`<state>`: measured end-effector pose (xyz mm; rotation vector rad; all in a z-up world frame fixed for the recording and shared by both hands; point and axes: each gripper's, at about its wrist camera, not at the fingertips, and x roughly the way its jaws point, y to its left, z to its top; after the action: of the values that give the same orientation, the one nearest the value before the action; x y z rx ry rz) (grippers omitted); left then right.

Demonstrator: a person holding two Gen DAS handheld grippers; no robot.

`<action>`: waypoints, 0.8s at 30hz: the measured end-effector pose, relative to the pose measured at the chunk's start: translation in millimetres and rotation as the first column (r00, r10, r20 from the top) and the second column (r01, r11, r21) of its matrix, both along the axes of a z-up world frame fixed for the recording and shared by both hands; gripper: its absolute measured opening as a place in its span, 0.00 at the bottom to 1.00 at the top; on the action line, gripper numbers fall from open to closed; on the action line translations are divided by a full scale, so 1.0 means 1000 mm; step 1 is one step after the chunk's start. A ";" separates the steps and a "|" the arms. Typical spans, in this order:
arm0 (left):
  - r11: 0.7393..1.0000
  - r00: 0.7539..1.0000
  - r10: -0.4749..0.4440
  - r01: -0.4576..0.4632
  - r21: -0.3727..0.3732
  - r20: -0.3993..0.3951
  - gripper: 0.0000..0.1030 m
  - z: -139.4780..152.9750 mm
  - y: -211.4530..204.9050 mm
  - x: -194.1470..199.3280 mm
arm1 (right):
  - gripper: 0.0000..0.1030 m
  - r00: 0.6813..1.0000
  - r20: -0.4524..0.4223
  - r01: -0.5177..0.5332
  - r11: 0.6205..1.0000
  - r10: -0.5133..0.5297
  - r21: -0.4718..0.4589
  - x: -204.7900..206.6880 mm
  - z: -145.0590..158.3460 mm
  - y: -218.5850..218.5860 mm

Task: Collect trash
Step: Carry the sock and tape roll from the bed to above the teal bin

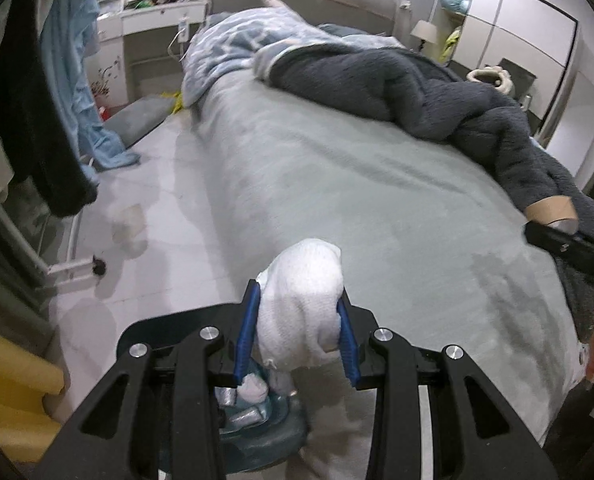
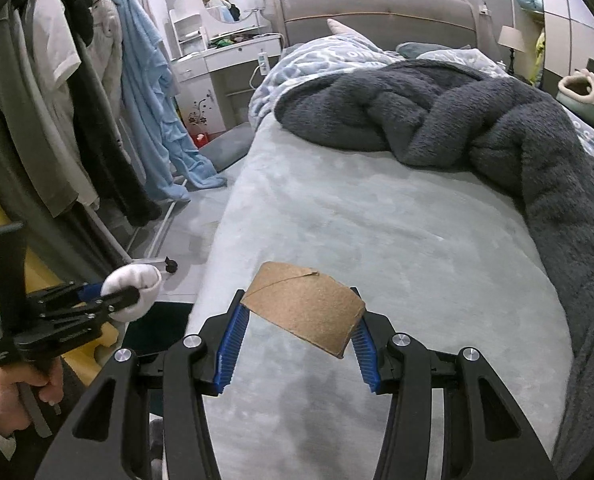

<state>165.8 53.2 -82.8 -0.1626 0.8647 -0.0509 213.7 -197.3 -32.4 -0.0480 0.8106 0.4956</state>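
Observation:
My left gripper (image 1: 299,316) is shut on a crumpled white tissue wad (image 1: 305,296) and holds it above a dark blue-green trash bin (image 1: 265,428) on the floor beside the bed; the bin holds grey and white scraps. In the right wrist view the left gripper (image 2: 125,296) with the white wad (image 2: 135,286) hangs at the lower left. My right gripper (image 2: 299,324) is shut on a brown cardboard tube (image 2: 305,308), held above the bed's front corner. The tube (image 1: 553,210) also shows at the right edge of the left wrist view.
A grey-green bed (image 2: 377,232) fills the middle, with a dark grey fleece blanket (image 2: 477,120) and a blue patterned duvet (image 1: 249,40) at the back. A clothes rack with hanging garments (image 2: 77,100) stands on the left. A white dresser (image 2: 225,60) stands at the far wall.

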 end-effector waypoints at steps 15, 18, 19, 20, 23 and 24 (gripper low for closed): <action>0.994 0.971 0.106 -0.110 -0.011 -0.214 0.38 -0.055 0.061 -0.007 | 0.49 0.988 -0.009 -0.157 0.987 0.157 -0.027 -0.009 -0.008 0.089; 0.992 0.960 0.117 -0.122 -0.005 -0.255 0.38 -0.063 0.072 -0.010 | 0.49 0.981 -0.015 -0.195 0.980 0.194 -0.029 -0.011 -0.011 0.105; 0.992 0.957 0.120 -0.125 -0.002 -0.263 0.38 -0.065 0.074 -0.011 | 0.49 0.979 -0.017 -0.202 0.979 0.201 -0.029 -0.012 -0.011 0.109; 0.992 0.953 0.124 -0.129 0.000 -0.277 0.39 -0.068 0.078 -0.013 | 0.49 0.977 -0.020 -0.213 0.977 0.213 -0.027 -0.012 -0.013 0.113; 0.990 0.940 0.133 -0.139 0.003 -0.315 0.39 -0.077 0.087 -0.016 | 0.49 0.968 -0.029 -0.248 0.968 0.248 -0.020 -0.014 -0.016 0.131; 0.990 0.935 0.135 -0.142 0.004 -0.329 0.39 -0.081 0.090 -0.017 | 0.49 0.965 -0.033 -0.260 0.965 0.260 -0.017 -0.014 -0.017 0.137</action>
<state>148.6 143.1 -163.3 -0.2554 1.1845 0.1033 199.8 -60.6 -49.7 -0.1690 0.8443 0.7371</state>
